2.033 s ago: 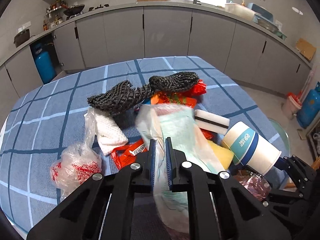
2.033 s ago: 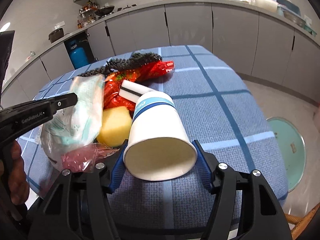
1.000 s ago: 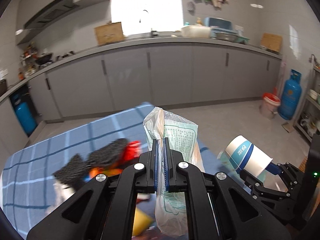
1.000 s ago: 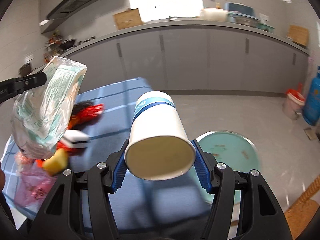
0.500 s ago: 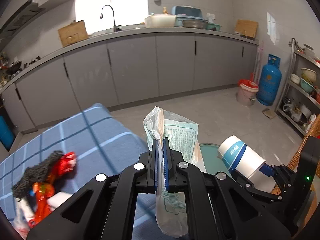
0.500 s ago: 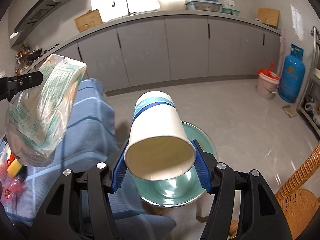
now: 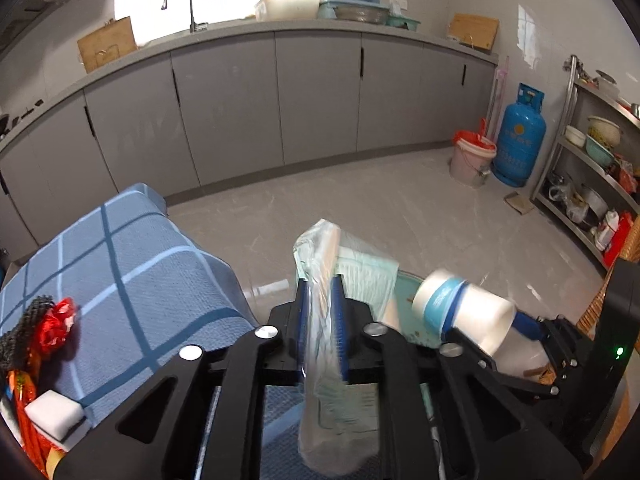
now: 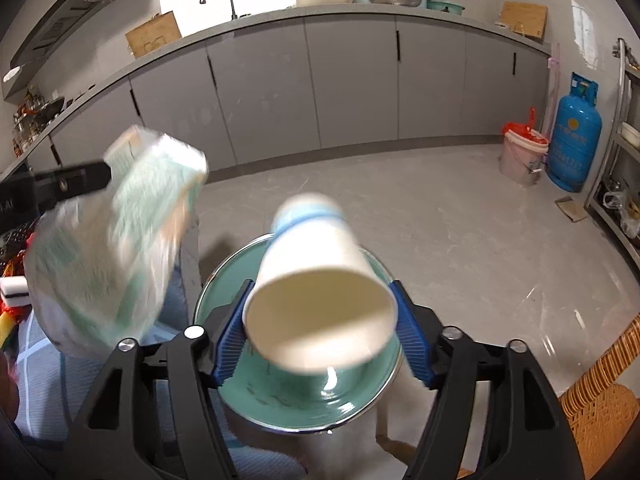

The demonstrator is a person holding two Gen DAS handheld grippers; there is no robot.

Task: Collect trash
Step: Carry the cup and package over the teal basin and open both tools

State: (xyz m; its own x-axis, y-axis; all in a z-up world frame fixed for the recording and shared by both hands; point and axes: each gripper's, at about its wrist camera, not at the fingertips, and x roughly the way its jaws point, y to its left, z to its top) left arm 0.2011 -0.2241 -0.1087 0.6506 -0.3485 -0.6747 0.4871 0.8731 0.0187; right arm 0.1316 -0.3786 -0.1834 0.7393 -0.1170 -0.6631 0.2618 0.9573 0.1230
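My left gripper (image 7: 321,308) is shut on a clear plastic bag with a pale green packet (image 7: 340,360) inside; the bag (image 8: 116,248) shows blurred in the right wrist view. My right gripper (image 8: 320,328) holds a white paper cup with a blue band (image 8: 316,276), open mouth toward the camera, blurred, its jaws spread wide against its sides. The cup (image 7: 460,308) also shows in the left wrist view. Both hang over a round green basin (image 8: 352,404) on the floor beside the table.
The blue checked table (image 7: 120,264) lies at the left with red wrappers (image 7: 56,324), a dark knitted thing (image 7: 24,328) and a white sponge (image 7: 52,412). A wicker chair (image 8: 600,392) stands at the right. A blue gas cylinder (image 8: 572,136) and pink bucket (image 8: 520,156) stand by the cabinets.
Both grippers have swung right, off the table, and dipped toward the green basin with bag and cup still held. The right jaws look wider and the cup is blurred.
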